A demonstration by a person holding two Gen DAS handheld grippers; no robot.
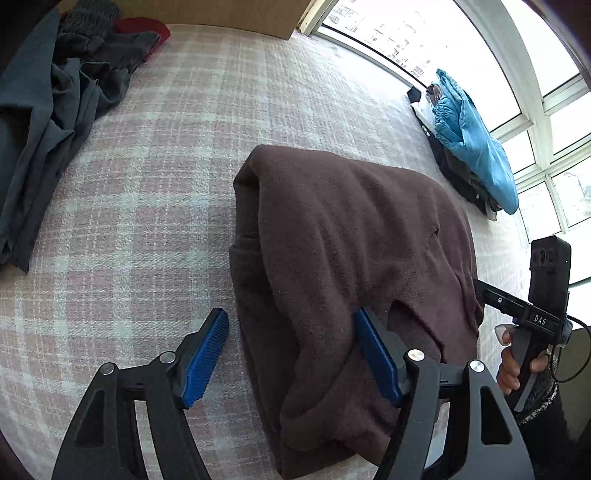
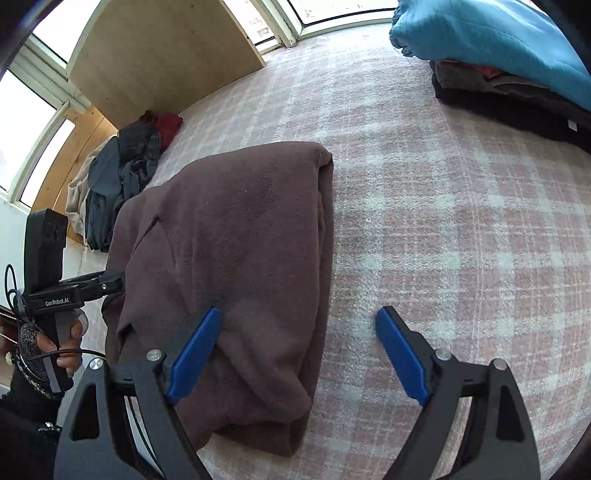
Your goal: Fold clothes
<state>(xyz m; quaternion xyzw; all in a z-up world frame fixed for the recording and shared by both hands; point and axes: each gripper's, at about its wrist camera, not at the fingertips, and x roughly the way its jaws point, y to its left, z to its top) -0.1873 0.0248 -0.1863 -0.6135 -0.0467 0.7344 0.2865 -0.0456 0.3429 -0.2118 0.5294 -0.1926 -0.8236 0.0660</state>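
- Brown fleece garment, folded into a thick rectangular bundle, lies on the pink-and-white plaid cover. Centre to lower centre in the left wrist view; centre-left in the right wrist view.
- Left gripper: jaws spread wide, nothing pinched. Left blue pad is over bare cover just beside the bundle's left edge; the right pad sits over the fleece, contact unclear.
- Right gripper: jaws spread wide, nothing pinched. Left blue pad is over the bundle's near right part; the right pad is over bare cover, apart from the fabric.
- The two grippers flank the bundle's near end. Each shows in the other's view: right one at the right edge of the left wrist view, left one at the left edge of the right wrist view, both hand-held.
- Unfolded pile of dark grey clothes with a red item in the upper left of the left wrist view; same pile at left-centre in the right wrist view.
- Stack of folded clothes topped by a blue garment in the upper right, near the window; also upper right in the right wrist view.
- Light wooden panel in the upper left of the right wrist view.
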